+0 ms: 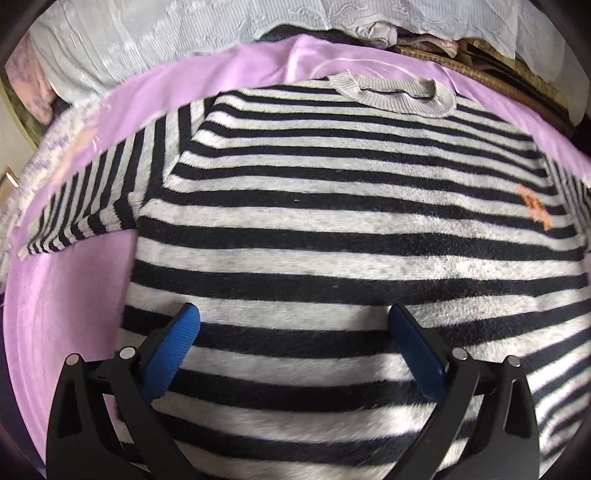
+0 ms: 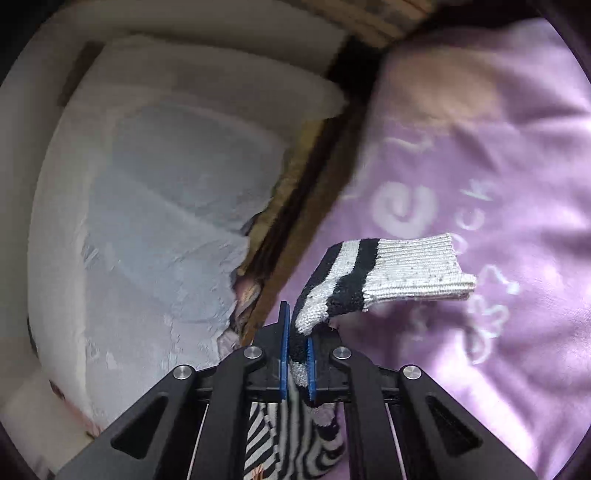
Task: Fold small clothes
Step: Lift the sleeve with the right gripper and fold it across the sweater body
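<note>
A small black-and-grey striped sweater (image 1: 332,221) lies flat on a lilac cloth (image 1: 66,302), its grey collar (image 1: 391,92) at the far side and one sleeve (image 1: 96,199) spread out to the left. My left gripper (image 1: 293,321) hovers open over the sweater's lower body, blue pads wide apart with nothing between them. In the right wrist view my right gripper (image 2: 295,328) is shut on the other striped sleeve (image 2: 347,288), lifted off the lilac cloth (image 2: 498,184); the grey ribbed cuff (image 2: 417,267) sticks out past the pads to the right.
White lacy fabric (image 1: 166,33) and a woven brown edge (image 1: 498,74) lie beyond the cloth. In the right wrist view a pale grey cushion or bedding (image 2: 166,203) fills the left, with a dark brown edge (image 2: 314,206) between it and the cloth.
</note>
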The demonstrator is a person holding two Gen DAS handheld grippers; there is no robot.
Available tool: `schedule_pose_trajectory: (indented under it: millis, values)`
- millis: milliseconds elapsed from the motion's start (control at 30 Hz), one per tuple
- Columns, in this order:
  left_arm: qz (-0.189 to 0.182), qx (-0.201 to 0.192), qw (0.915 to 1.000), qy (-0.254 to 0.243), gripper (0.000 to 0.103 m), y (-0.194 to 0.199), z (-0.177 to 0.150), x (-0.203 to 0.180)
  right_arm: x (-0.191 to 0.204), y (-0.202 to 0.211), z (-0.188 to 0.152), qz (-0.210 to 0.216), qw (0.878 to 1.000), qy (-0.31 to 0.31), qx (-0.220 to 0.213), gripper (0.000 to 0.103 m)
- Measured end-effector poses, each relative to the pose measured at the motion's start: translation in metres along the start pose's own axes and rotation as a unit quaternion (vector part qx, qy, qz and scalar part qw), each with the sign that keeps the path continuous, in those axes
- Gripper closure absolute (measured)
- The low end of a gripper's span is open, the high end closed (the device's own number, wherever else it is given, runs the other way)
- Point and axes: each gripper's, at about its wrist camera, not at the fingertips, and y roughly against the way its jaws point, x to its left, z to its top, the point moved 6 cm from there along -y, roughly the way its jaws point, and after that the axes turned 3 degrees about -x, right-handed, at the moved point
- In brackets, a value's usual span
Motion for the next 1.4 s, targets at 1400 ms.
schedule_pose_trajectory:
  millis: [1400]
  values:
    - [0.147,-0.049,0.9879,-0.003,0.004,-0.018,0.014,0.078,0.216,-0.055,-0.284,0.099,0.948,0.183,0.242,0.095]
